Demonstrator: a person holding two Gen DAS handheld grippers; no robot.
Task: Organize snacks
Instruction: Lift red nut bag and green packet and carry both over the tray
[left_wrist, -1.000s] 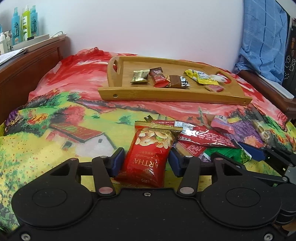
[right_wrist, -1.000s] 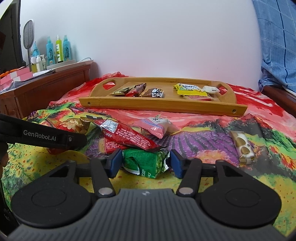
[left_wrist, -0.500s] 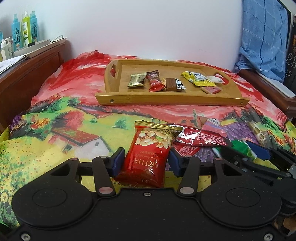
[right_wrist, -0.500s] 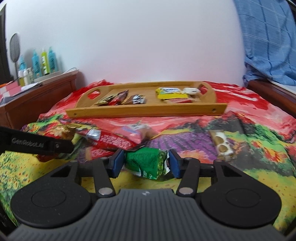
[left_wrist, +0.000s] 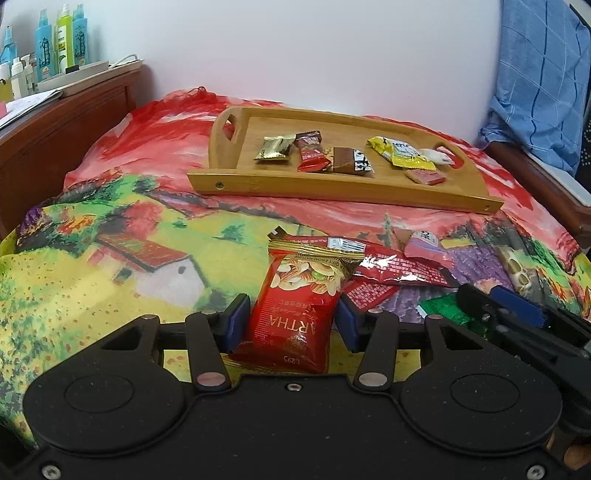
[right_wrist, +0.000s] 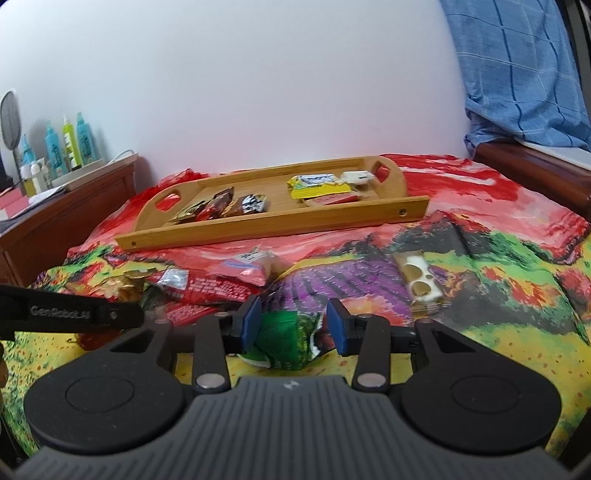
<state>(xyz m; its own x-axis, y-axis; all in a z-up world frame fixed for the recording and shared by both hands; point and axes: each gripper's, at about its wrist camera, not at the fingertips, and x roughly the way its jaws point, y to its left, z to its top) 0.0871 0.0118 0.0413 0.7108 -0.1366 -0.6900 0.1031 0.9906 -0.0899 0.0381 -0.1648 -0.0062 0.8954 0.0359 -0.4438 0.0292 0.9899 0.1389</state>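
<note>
Left gripper (left_wrist: 291, 320) — matte black housing, two round hubs, silver pivot pins, small screws at the corners, blue finger pads (left_wrist: 236, 322), right gripper (right_wrist: 294, 325) — ribbed grey centre plate, black linkage arms, blue pads, white "GenRobot.AI" lettering on the neighbouring black arm.

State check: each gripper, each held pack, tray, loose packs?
left gripper: shut on red nut pack
red nut pack: upright in the grip
right gripper: jaws opening, green pack between them
green pack: crumpled, touching both pads
wooden tray: on the bedspread, six small snacks inside
loose packs: piled on the bedspread
</note>
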